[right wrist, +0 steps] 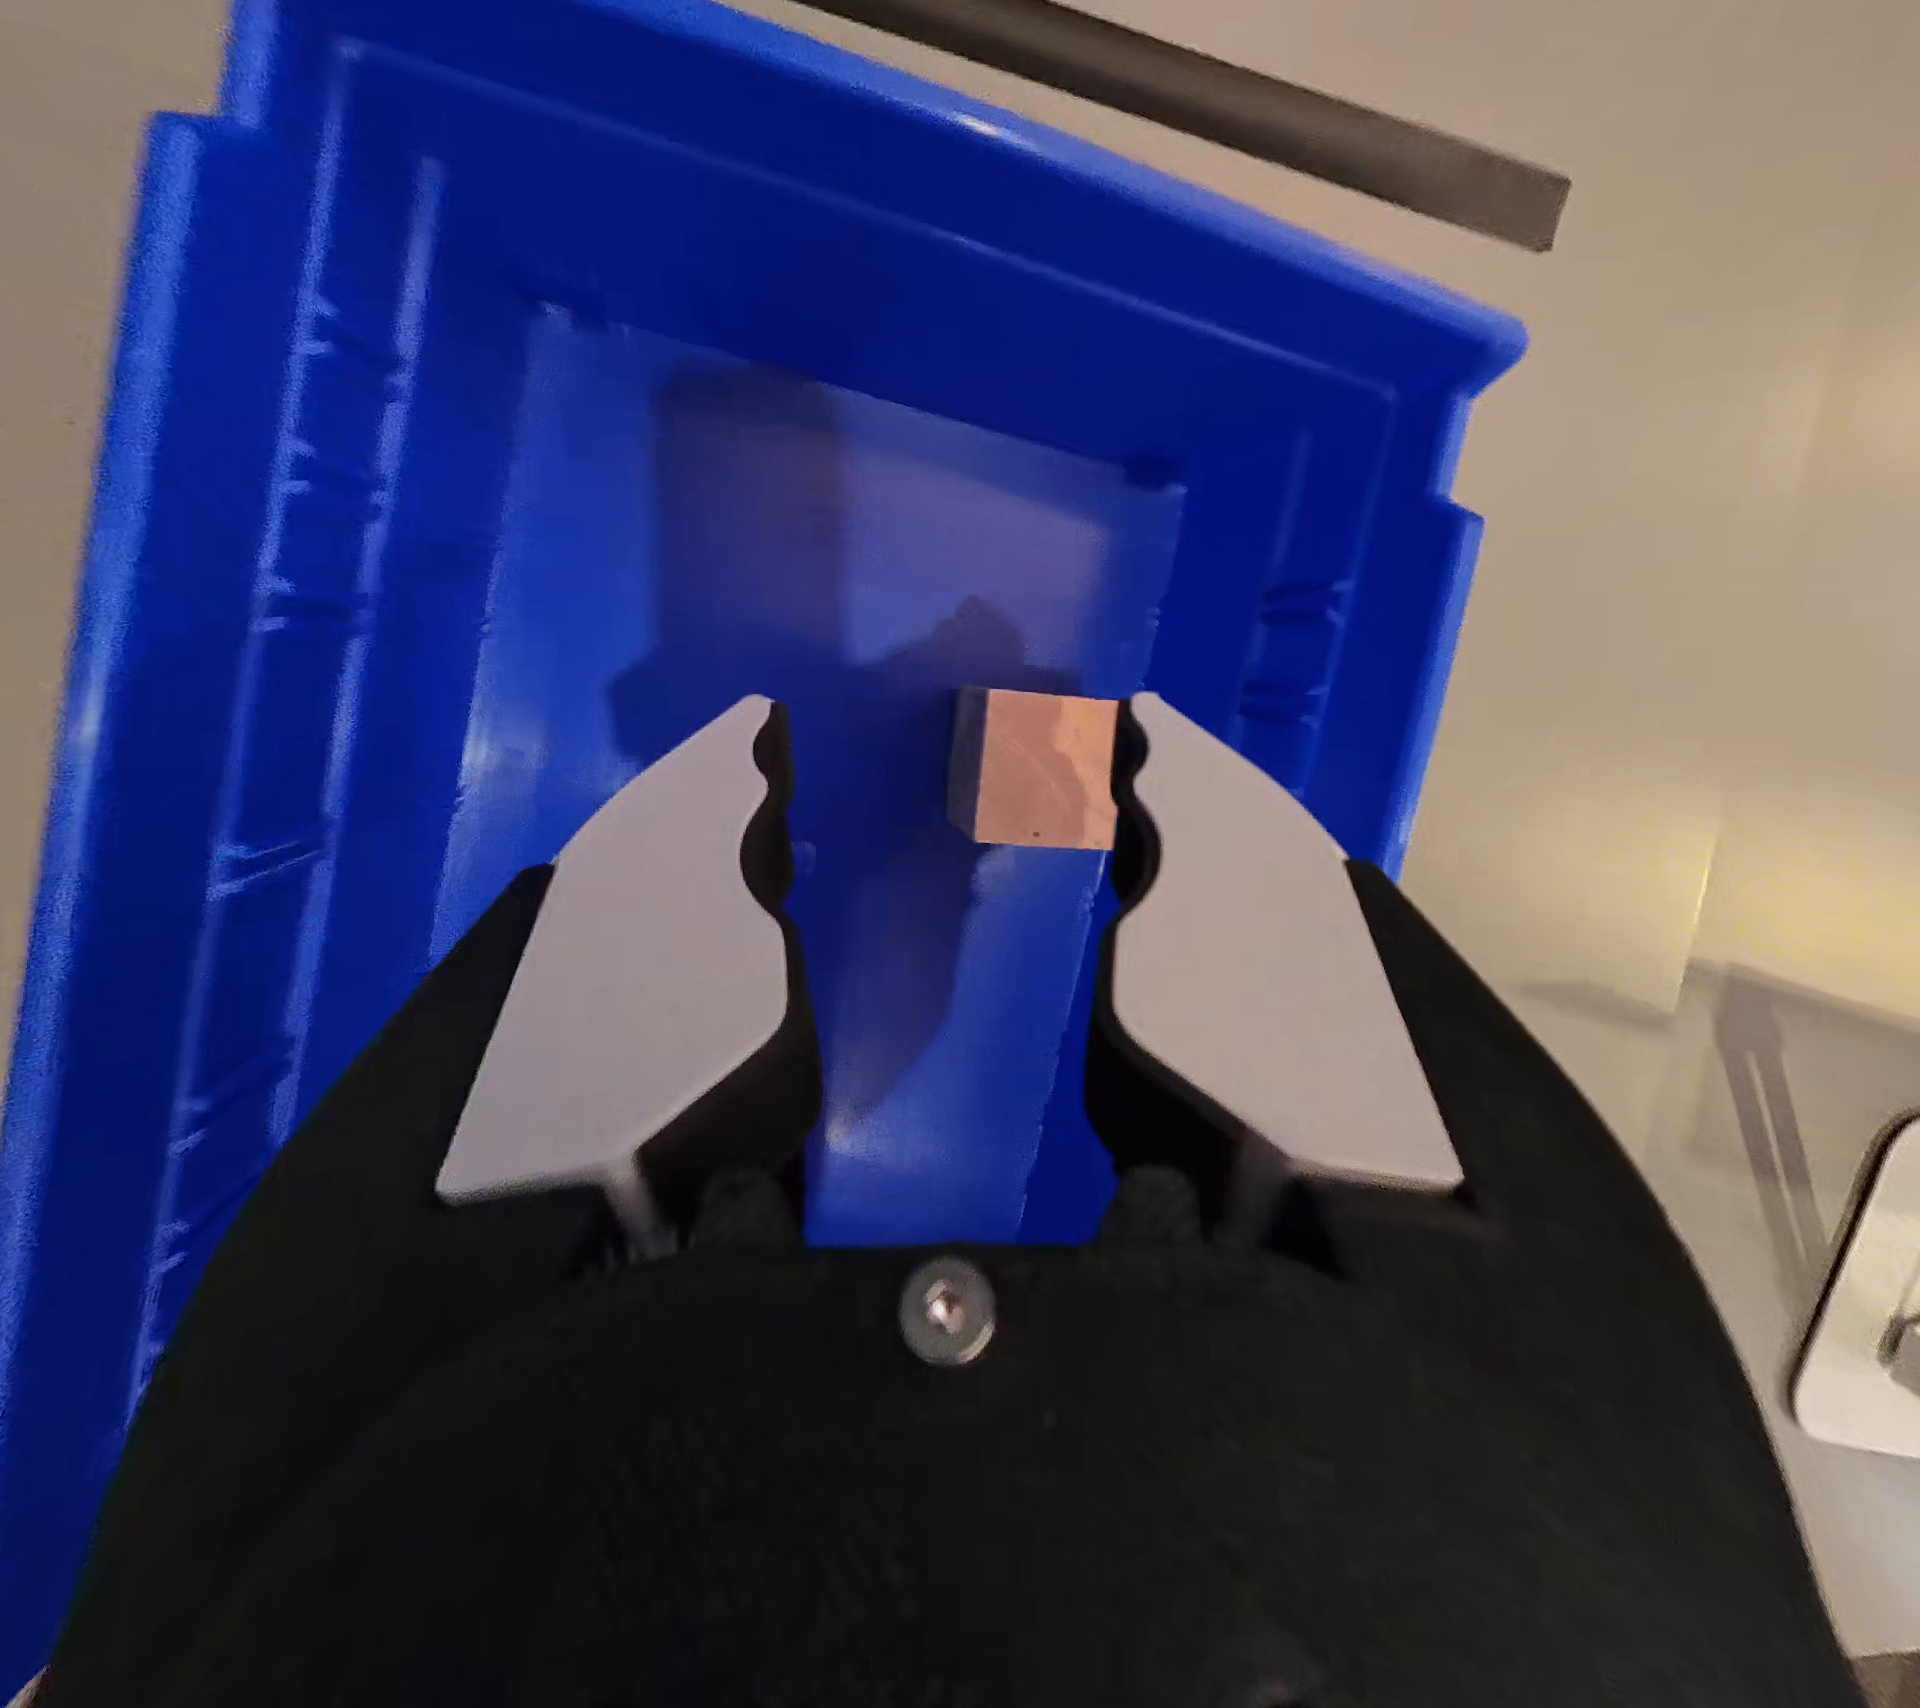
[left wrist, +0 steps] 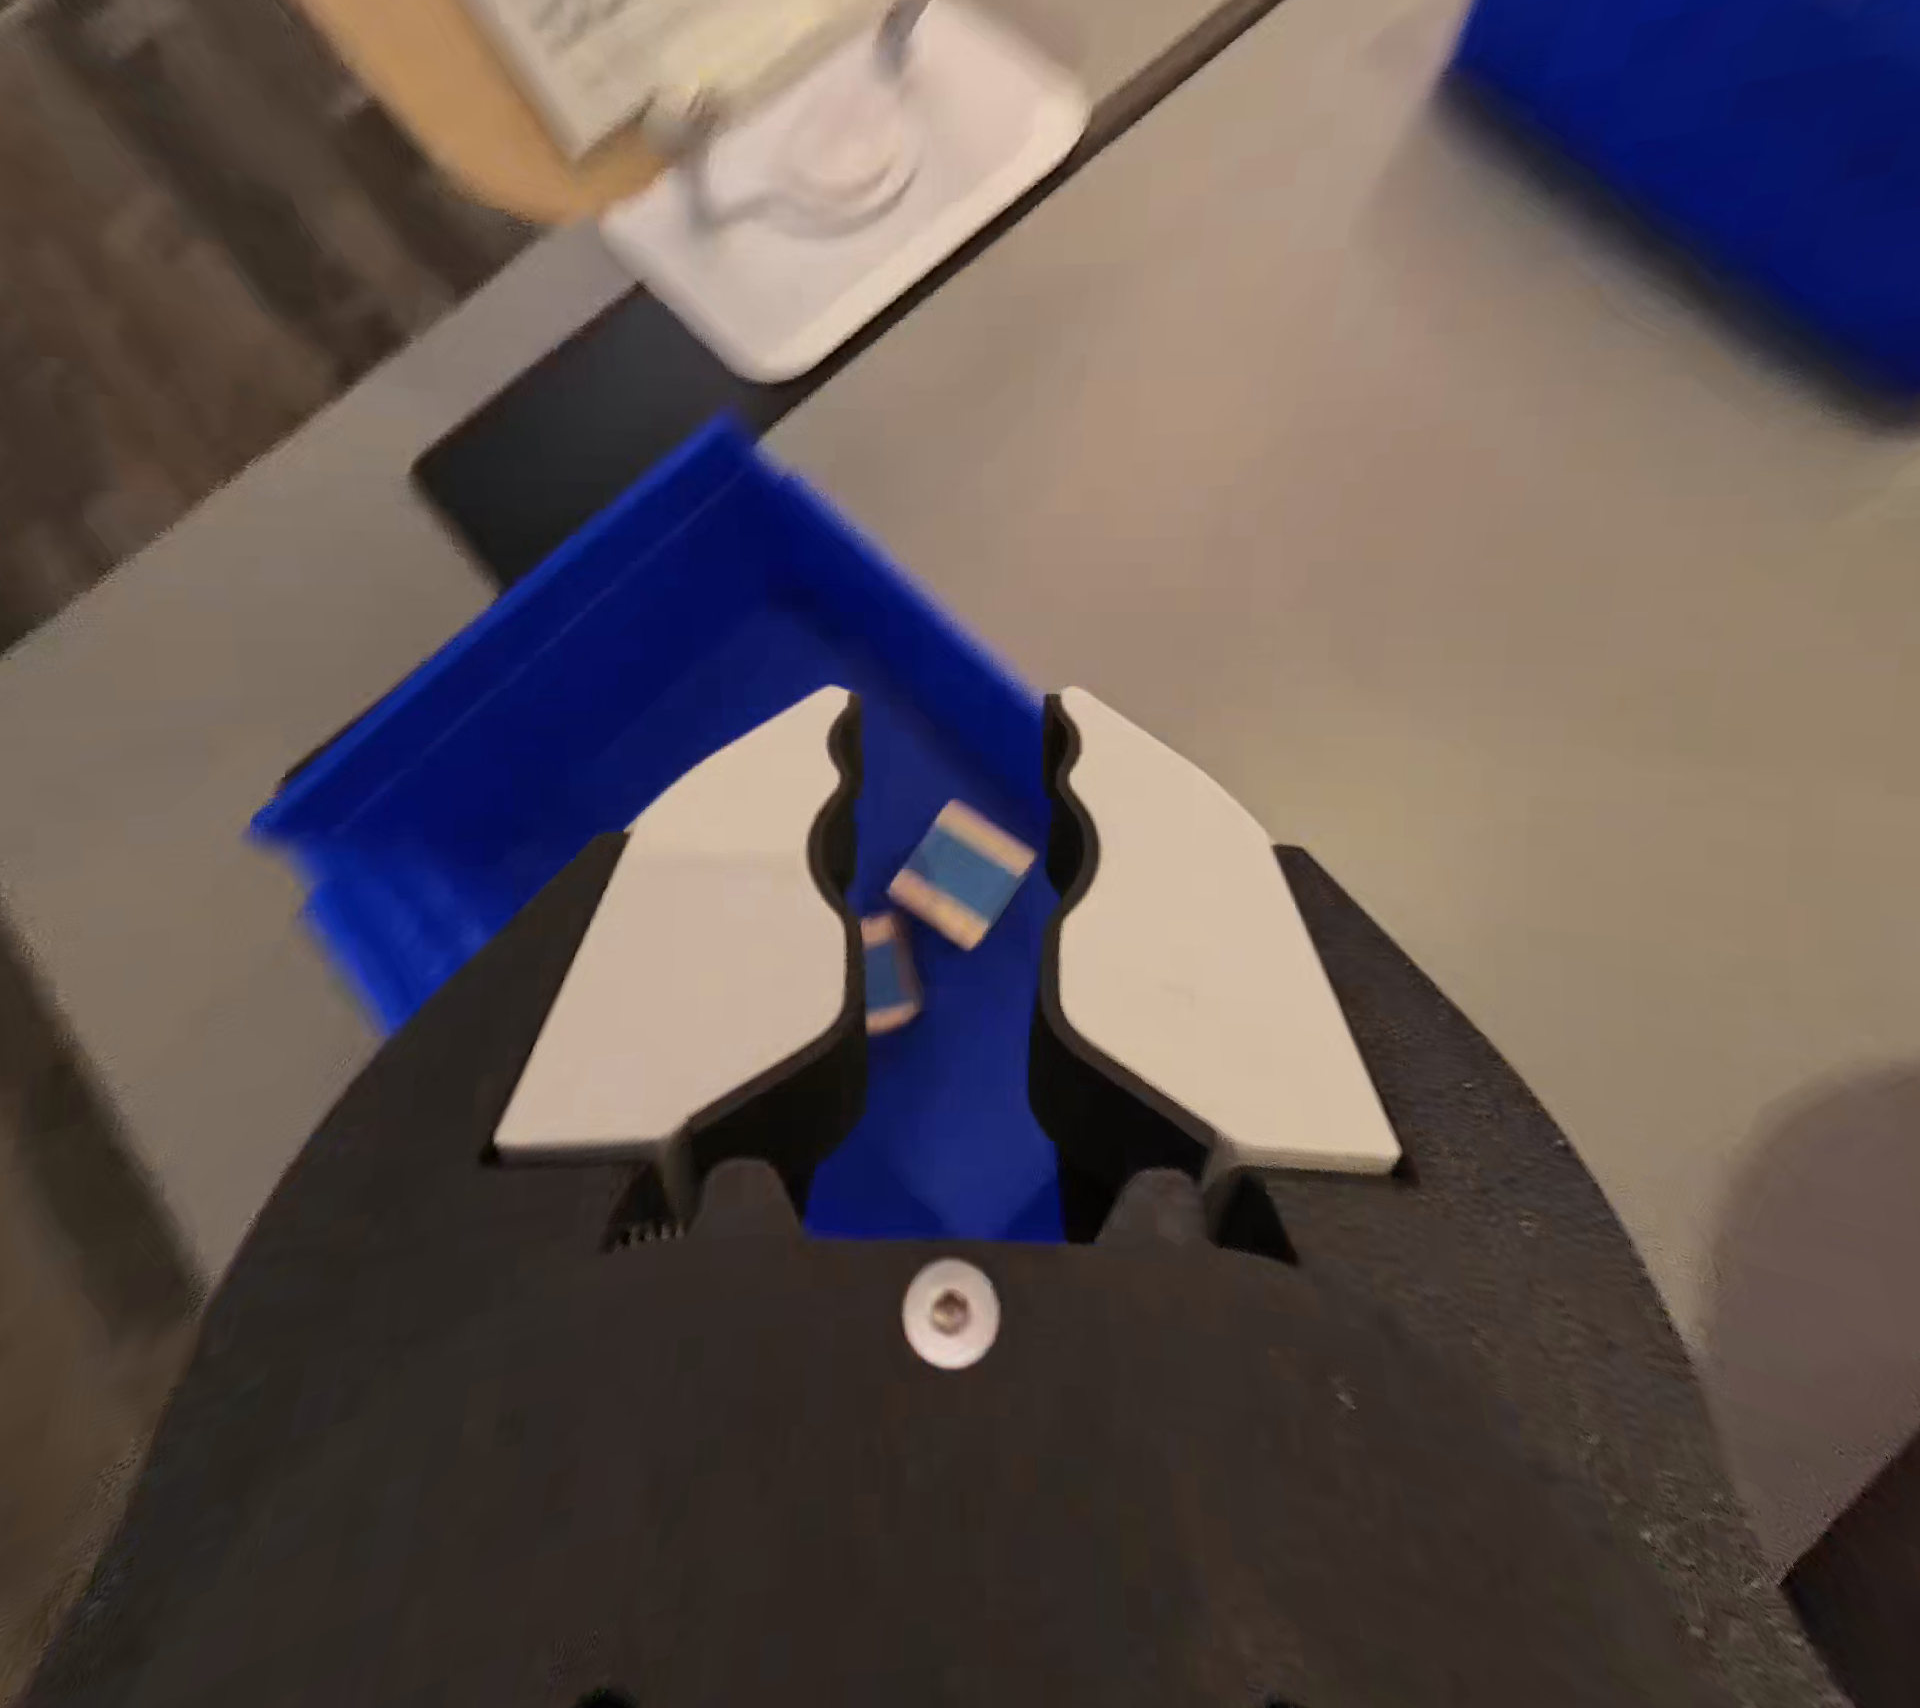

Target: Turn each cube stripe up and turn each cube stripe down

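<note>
Cube, plain face up

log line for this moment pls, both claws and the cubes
left claw open over small blue bin | two stripe-up cubes | right claw open | plain-top cube in large blue bin

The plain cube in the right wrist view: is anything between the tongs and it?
Nothing visible is. The right tongs are open above the blue bin, and the plain cube lies alone on the bin floor, close beside the right-hand fingertip.
</note>
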The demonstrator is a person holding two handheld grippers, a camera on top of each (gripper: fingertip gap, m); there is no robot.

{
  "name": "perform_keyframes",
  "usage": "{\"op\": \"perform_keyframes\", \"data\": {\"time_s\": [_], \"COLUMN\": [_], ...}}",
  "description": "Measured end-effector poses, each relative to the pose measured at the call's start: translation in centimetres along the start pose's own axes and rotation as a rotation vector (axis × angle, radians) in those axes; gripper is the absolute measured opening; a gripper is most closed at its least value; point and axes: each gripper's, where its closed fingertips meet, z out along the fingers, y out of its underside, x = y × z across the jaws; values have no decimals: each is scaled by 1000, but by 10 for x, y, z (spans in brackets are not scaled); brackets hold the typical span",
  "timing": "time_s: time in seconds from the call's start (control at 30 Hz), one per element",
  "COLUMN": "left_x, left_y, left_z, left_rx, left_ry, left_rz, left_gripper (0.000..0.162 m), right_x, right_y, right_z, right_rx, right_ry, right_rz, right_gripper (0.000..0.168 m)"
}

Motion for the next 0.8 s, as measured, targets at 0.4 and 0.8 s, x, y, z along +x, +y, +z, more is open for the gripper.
{"op": "perform_keyframes", "data": {"time_s": [0.4,0.8], "left_x": [-62,-73], "left_y": [92,124], "left_z": [80,118], "left_rx": [-386,-440], "left_ry": [-25,21], "left_rz": [200,318], "left_gripper": [39,52], "right_x": [-28,-33], "right_y": [-8,-5], "right_z": [0,5], "right_rx": [24,-4], "right_ry": [-27,-11], "right_rz": [-132,-224], "right_gripper": [62,61]}}
